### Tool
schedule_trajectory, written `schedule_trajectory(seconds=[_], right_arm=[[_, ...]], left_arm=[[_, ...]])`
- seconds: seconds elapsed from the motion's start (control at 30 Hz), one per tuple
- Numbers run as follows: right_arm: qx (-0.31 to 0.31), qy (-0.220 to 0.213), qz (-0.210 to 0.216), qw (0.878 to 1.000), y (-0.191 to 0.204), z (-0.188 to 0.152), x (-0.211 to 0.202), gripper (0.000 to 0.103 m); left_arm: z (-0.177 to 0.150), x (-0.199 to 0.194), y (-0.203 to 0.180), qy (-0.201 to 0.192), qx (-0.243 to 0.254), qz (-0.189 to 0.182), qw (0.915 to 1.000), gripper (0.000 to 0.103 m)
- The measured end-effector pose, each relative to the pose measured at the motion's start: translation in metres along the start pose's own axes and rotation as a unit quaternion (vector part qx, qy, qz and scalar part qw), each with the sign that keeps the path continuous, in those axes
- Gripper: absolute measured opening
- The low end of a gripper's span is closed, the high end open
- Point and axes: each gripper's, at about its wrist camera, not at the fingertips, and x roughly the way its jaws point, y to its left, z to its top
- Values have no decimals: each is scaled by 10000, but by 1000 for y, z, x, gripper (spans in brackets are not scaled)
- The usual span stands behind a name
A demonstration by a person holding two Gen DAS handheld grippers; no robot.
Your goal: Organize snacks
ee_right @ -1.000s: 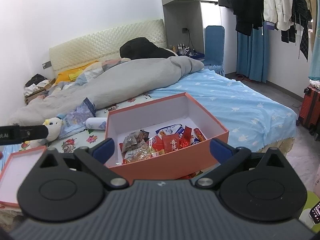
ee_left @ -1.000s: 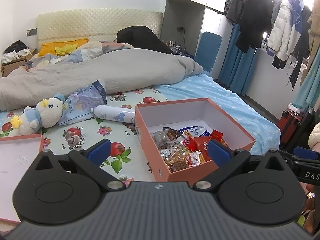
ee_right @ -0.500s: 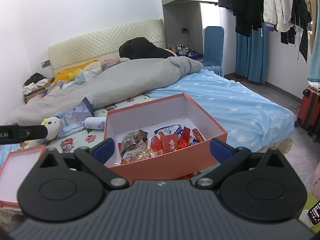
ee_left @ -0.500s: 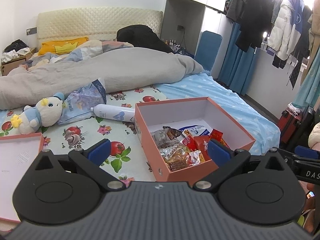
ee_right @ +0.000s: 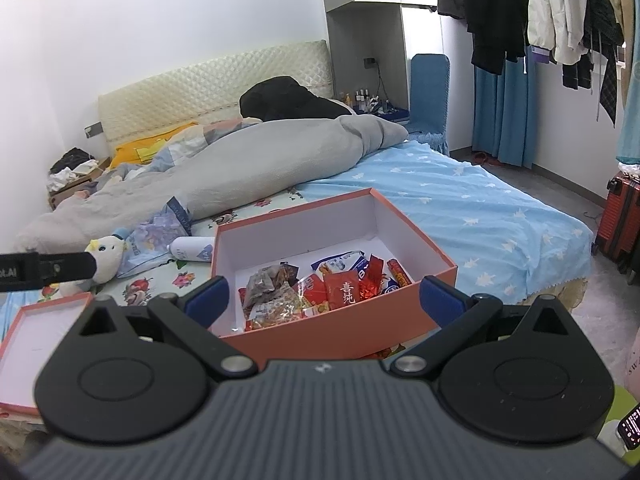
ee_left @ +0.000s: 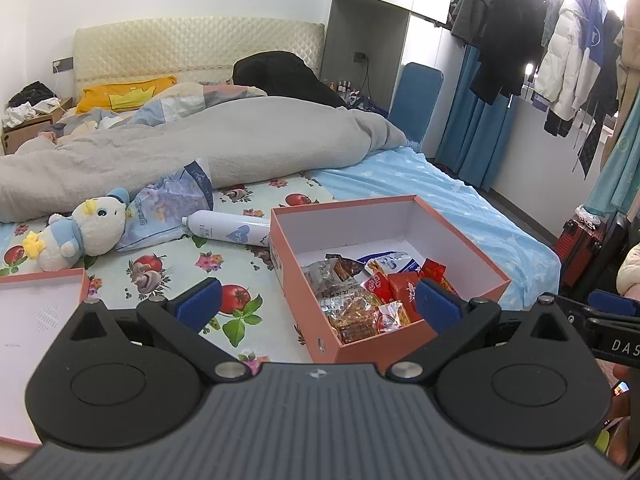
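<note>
Both my grippers, left point(ee_left: 316, 304) and right point(ee_right: 324, 298), hover with fingers spread wide, empty; just ahead on the bed, the open orange cardboard box point(ee_right: 344, 340) holds the foil snack packets point(ee_right: 320, 288), heaped nearest my right.

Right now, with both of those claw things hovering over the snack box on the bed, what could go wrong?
The orange box sits on soft bedding near the mattress edge, so pressing down could tip it.

The snack packets overlap in a heap; the open right gripper may pinch two at once.

The crinkly wrappers could slip from the open left gripper.
</note>
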Motion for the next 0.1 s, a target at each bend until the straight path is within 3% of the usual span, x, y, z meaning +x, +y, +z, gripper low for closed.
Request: schedule_trajectory(seconds=[0.1], right_arm=[[-2, 2, -9, 10000, 0, 0, 0, 103]], left_arm=[[0, 0, 0, 4, 3, 0, 10000, 103]])
